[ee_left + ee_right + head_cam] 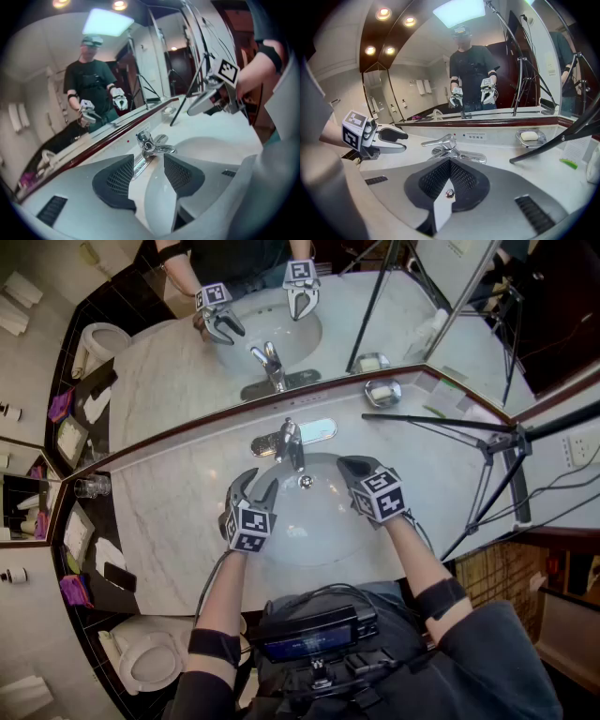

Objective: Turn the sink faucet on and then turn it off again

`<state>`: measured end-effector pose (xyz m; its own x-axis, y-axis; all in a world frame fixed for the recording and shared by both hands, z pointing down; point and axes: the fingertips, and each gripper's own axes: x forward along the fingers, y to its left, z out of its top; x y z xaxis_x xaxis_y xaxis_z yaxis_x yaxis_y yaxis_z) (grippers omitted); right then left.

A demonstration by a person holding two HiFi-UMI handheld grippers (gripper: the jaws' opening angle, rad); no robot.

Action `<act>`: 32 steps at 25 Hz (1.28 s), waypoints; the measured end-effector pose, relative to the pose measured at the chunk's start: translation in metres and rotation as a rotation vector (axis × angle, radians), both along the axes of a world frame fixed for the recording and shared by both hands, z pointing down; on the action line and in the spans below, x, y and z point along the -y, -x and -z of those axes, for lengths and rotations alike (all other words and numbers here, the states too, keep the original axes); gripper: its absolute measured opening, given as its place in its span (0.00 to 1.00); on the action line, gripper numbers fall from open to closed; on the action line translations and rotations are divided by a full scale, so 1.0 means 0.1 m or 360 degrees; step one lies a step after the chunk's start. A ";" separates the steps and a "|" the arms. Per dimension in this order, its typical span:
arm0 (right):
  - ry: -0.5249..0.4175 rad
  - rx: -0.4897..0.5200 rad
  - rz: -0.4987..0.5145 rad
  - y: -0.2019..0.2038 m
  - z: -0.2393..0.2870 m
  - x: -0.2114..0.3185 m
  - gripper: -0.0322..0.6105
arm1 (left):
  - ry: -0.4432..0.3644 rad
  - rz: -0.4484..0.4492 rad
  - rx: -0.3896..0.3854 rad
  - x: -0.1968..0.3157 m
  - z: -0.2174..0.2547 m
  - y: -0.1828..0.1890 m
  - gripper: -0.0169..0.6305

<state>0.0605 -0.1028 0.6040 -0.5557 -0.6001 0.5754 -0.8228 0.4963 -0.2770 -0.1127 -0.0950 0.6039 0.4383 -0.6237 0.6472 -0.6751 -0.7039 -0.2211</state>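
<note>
Setting: a pale marble counter (169, 512) with a white oval sink (314, 526) set into it, and a mirror (187, 381) running along the counter's back edge.
Far left: a clear drinking glass (92, 487) stands at the counter's left edge, well apart from the sink.
Left gripper (255, 486): held over the left part of the sink and tilted downward. Its jaws stand apart with nothing between them, and it touches nothing. In its own view the faucet shows beyond the gap.
Faucet (291, 442): a chrome single-lever tap at the middle of the sink's back rim, between the two grippers and a little beyond both.
Right gripper (352, 468): held over the right part of the sink and tilted downward. Its jaws are pressed together and empty, near the faucet but not touching it.
Back right: a small metal soap dish (382, 392) sits against the mirror.
Far right: a black tripod (497, 442) leans over the counter's right end.
</note>
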 end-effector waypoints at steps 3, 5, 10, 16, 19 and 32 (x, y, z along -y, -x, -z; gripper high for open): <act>0.0010 -0.0005 -0.0005 -0.05 -0.04 0.02 0.09 | -0.0230 -0.0260 0.0424 0.21 -0.09 -0.16 0.38; 0.0020 -0.0012 -0.0015 -0.10 -0.08 0.03 0.09 | -0.0370 -0.0394 0.0629 0.35 -0.08 -0.30 0.38; 0.0045 -0.0016 -0.0072 -0.27 -0.18 0.01 0.09 | -0.0511 -0.0588 0.0878 0.55 -0.27 -0.51 0.38; 0.0080 -0.0011 -0.0140 -0.47 -0.31 -0.06 0.08 | -0.0516 -0.0562 0.0902 0.73 -0.38 -0.56 0.31; 0.0095 -0.0008 -0.0152 -0.50 -0.36 -0.08 0.09 | -0.0553 -0.0577 0.0897 0.77 -0.32 -0.62 0.27; 0.0092 0.0017 -0.0102 -0.33 -0.36 0.04 0.09 | -0.0397 -0.0706 0.0863 0.78 -0.35 -0.65 0.20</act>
<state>0.0937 -0.1066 0.6397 -0.5235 -0.6007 0.6042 -0.8492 0.4257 -0.3125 -0.0475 -0.1734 0.6386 0.3424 -0.6192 0.7066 -0.0895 -0.7702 -0.6315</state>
